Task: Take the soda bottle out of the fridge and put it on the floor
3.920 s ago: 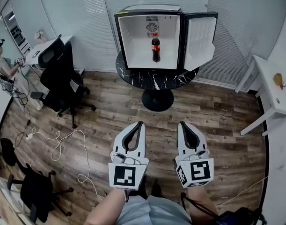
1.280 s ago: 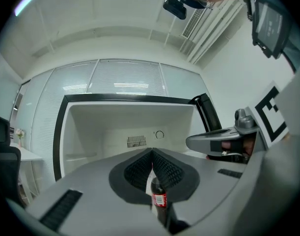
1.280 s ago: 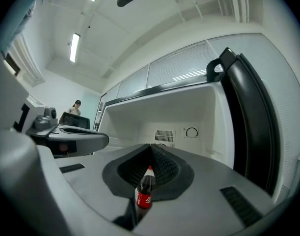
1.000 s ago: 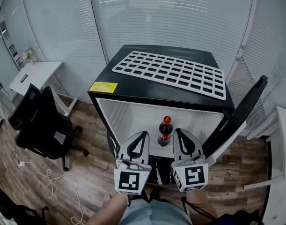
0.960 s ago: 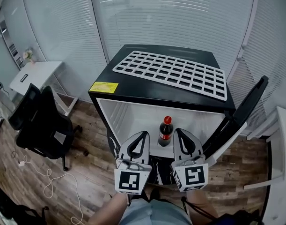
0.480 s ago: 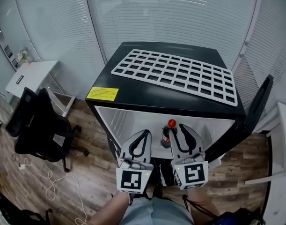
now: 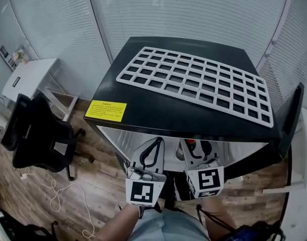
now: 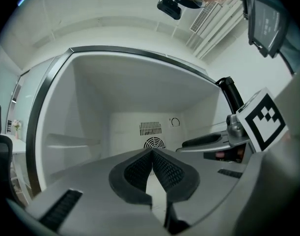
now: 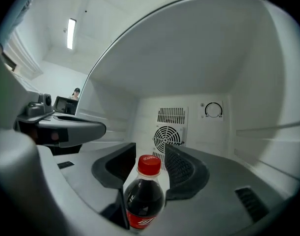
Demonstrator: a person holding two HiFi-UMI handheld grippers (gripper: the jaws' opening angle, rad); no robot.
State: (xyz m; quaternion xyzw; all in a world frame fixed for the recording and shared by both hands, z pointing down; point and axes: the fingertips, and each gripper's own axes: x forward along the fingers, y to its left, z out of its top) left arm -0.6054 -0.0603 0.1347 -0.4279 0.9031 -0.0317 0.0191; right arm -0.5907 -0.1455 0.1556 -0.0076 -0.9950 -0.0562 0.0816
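Note:
The soda bottle [image 9: 144, 200], dark with a red cap [image 9: 150, 164], stands upright on the white floor inside the fridge [image 9: 189, 58]. My right gripper [image 9: 150, 149] reaches into the fridge. Its jaws have just been opening and stand wide on either side of the bottle's neck without pressing on it. In the head view only the red cap [image 7: 190, 141] shows, under the fridge's top edge between the right gripper's fingers [image 7: 185, 149]. My left gripper [image 8: 152, 151] is shut and empty beside it, also at the fridge mouth [image 7: 154, 143].
The fridge's black top carries a white grid rack [image 7: 193, 79] and a yellow label [image 7: 106, 109]. Its door [image 7: 293, 115] hangs open at the right. A fan grille [image 9: 168, 134] and dial [image 9: 213, 110] sit on the back wall. An office chair [image 7: 32, 134] and cable [image 7: 68, 195] are at the left.
Both grippers have gone forward and lower into the fridge opening. The right gripper's jaws have spread from shut to wide, with the bottle now between them. The fridge top hides most of the bottle.

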